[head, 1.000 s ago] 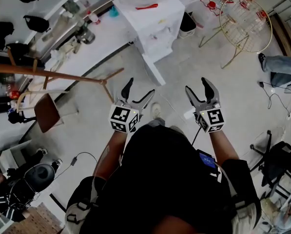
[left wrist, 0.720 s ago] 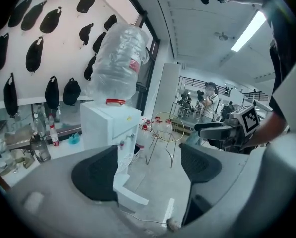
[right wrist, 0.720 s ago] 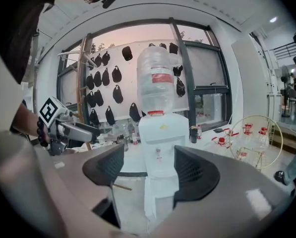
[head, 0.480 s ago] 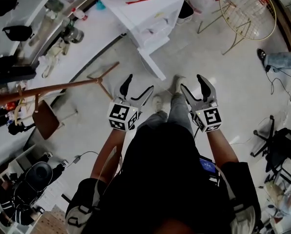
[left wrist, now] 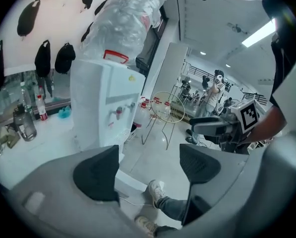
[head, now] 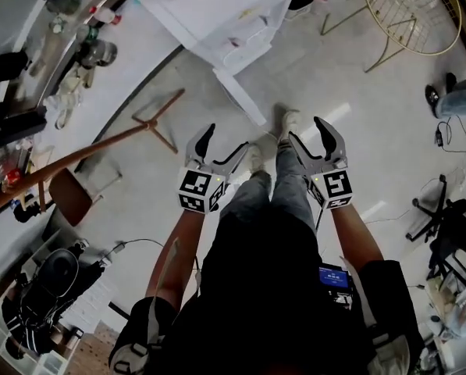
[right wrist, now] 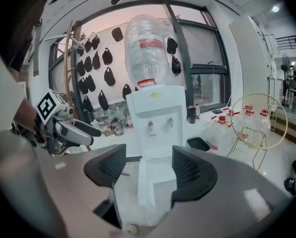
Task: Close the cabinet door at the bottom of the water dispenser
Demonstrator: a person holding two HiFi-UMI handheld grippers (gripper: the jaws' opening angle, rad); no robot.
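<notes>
The white water dispenser stands at the top of the head view, with a clear bottle on top. Its bottom cabinet door hangs open, swung out over the floor towards me; the right gripper view shows the door edge-on below the taps. My left gripper is open and empty, a short way in front of the door's free edge. The right gripper is level with it to the right, also open; its jaws have just been closing slightly with nothing between them. Neither gripper touches the door.
A wooden coat stand leans across the floor on the left. A gold wire chair stands at the upper right and an office chair at the right. A black bin sits beside the dispenser. My shoes are between the grippers.
Both grippers have sunk lower. The dispenser and its open door have slid towards the top of the head view, and my legs and shoes have come into sight between the grippers.
</notes>
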